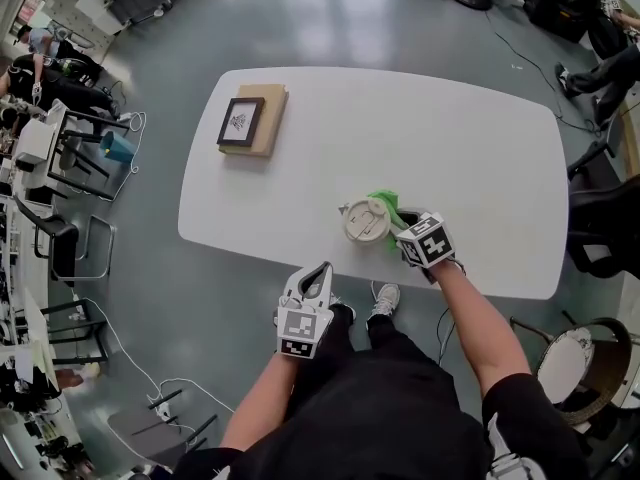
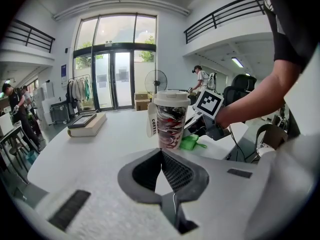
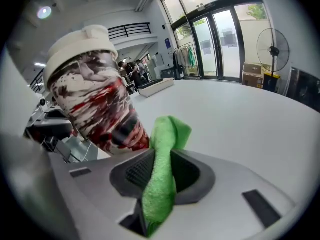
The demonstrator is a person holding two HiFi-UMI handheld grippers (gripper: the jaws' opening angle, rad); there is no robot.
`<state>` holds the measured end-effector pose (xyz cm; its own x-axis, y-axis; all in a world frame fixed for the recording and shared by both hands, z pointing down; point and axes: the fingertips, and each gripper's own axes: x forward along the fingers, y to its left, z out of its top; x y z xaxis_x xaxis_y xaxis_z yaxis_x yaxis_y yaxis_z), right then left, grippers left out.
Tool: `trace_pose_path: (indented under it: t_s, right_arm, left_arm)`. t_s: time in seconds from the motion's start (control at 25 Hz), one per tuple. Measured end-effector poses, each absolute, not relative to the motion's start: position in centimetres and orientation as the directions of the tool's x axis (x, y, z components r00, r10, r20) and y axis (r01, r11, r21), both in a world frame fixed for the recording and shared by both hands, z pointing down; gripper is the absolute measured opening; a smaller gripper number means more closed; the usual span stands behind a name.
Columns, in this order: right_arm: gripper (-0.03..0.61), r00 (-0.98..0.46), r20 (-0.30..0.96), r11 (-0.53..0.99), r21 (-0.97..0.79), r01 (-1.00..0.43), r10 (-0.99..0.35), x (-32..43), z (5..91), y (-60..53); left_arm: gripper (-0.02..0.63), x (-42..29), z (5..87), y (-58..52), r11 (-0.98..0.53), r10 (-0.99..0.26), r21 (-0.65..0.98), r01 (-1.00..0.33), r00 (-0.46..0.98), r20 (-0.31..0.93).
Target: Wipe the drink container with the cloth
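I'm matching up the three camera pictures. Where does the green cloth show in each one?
Head view: the green cloth is right of centre, just right of the coffee cup.
Left gripper view: small, near centre, at the cup's lower right.
Right gripper view: bottom centre, pinched in the right gripper.
Shared landmark: the coffee cup, next to the cloth in all three views.

Drink container [image 2: 171, 119]: smooth printed wall with a slight gloss, capped by a matt cream plastic lid [image 3: 80, 41]. Cloth [image 3: 162, 184]: soft, fuzzy nap, looks like microfibre. Table [image 1: 450, 148] top smooth with a low sheen; right gripper [image 3: 161, 156] shell matt, finely grained grey plastic with dark ribbed pads [image 3: 136, 172]; floor [image 1: 200, 298] polished, catching the light.
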<state>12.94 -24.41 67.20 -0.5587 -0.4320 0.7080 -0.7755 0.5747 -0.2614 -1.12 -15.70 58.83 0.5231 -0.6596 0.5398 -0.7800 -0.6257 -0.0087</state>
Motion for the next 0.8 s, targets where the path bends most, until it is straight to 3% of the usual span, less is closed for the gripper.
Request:
trace_pose_path:
  t_s: [0.28,0.52,0.8]
  right_arm:
    - [0.101,-0.574,0.595,0.493,-0.316,-0.811,-0.563,15.3,64.4,-23.6]
    - [0.103,-0.589,0.323,0.484,-0.351,-0.801,-0.74,17.4,56.5,-22.4]
    - [0.103,-0.605,0.114,0.578,-0.202,-0.791,-0.788,16.8,47.5,-20.6]
  left_arm:
    - [0.014,-0.4,58.2,-14.7,-0.608,-0.678,-0.026,-0.793,0.502,0.537]
    - [0.014,-0.6,57.2,-13.7,-0.588,-0.688,-0.013,-0.809,0.492,0.534]
    - [0.014,-1.0,56.3,-13.6,-0.6,-0.692,-0.042,-0.799,0.492,0.528]
